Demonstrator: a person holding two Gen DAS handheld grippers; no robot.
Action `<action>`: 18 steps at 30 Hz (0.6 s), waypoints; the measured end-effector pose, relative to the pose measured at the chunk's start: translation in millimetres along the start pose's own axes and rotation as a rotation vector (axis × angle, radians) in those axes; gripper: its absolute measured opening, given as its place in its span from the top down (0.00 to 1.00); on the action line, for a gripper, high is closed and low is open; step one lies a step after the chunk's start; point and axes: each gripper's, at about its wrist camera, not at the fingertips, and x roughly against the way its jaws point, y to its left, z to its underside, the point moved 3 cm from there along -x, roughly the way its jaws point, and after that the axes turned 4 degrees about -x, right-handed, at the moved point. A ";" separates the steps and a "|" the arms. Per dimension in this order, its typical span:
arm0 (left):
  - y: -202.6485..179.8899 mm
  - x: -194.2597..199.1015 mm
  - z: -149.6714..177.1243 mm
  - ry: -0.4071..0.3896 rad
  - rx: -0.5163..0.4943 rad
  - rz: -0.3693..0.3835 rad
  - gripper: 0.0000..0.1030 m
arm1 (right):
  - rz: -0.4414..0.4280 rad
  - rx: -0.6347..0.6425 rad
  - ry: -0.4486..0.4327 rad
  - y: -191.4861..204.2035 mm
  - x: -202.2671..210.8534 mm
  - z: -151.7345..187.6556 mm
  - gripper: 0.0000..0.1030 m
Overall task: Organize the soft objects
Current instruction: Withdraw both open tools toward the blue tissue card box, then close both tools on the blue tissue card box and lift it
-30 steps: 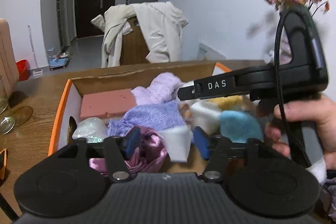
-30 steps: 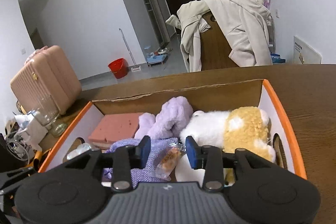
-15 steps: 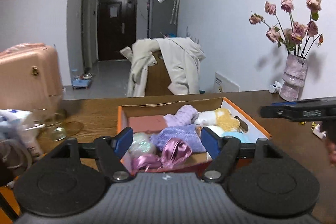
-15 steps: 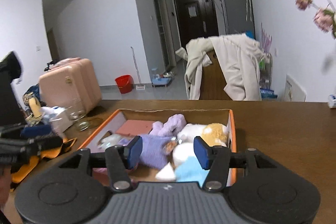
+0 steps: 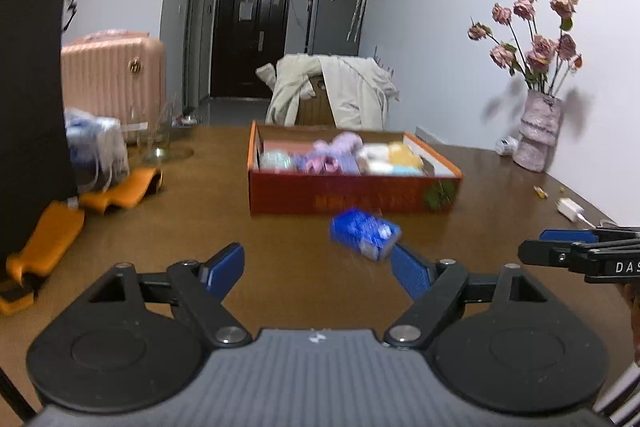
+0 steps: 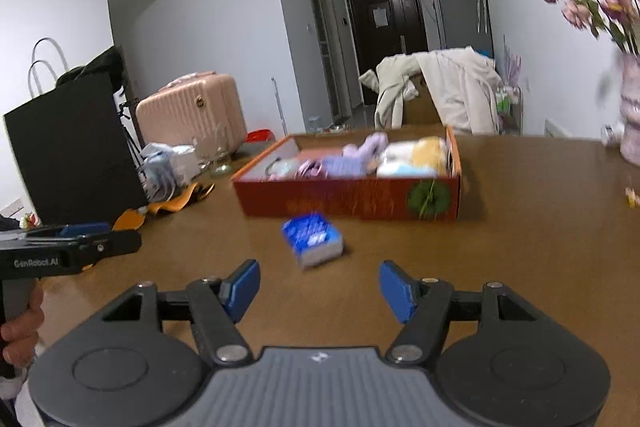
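A red-orange cardboard box [image 5: 352,199] [image 6: 348,201] stands on the brown table, filled with soft items: purple plush, white and yellow plush, pink sponge, lilac cloth. A blue and white tissue pack [image 5: 364,233] [image 6: 313,239] lies on the table in front of the box. My left gripper [image 5: 318,273] is open and empty, back from the box, the pack just beyond its right finger. My right gripper [image 6: 319,287] is open and empty, the pack a little ahead of it. Each gripper shows at the edge of the other's view.
A vase of dried pink roses [image 5: 538,135] stands at the right by the wall. A black paper bag [image 6: 72,151], plastic-wrapped packs [image 5: 96,147], a glass [image 5: 156,143] and orange pieces [image 5: 120,191] crowd the left. A white charger [image 5: 570,209] lies at right.
Both grippers have pulled back and away from the box, from right over its contents to well in front of it. Their jaws have opened wider. The tissue pack has come into view.
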 end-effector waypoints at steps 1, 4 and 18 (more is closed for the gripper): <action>-1.7 3.8 5.1 0.007 -0.008 0.003 0.19 | -0.004 -0.016 0.004 1.6 4.2 6.8 0.36; -6.3 12.3 14.2 0.010 -0.033 0.001 0.19 | -0.015 -0.045 0.004 5.8 11.9 19.2 0.36; 0.8 -67.0 -7.1 0.061 -0.038 0.109 0.21 | -0.034 -0.120 0.038 1.4 -38.1 18.0 0.37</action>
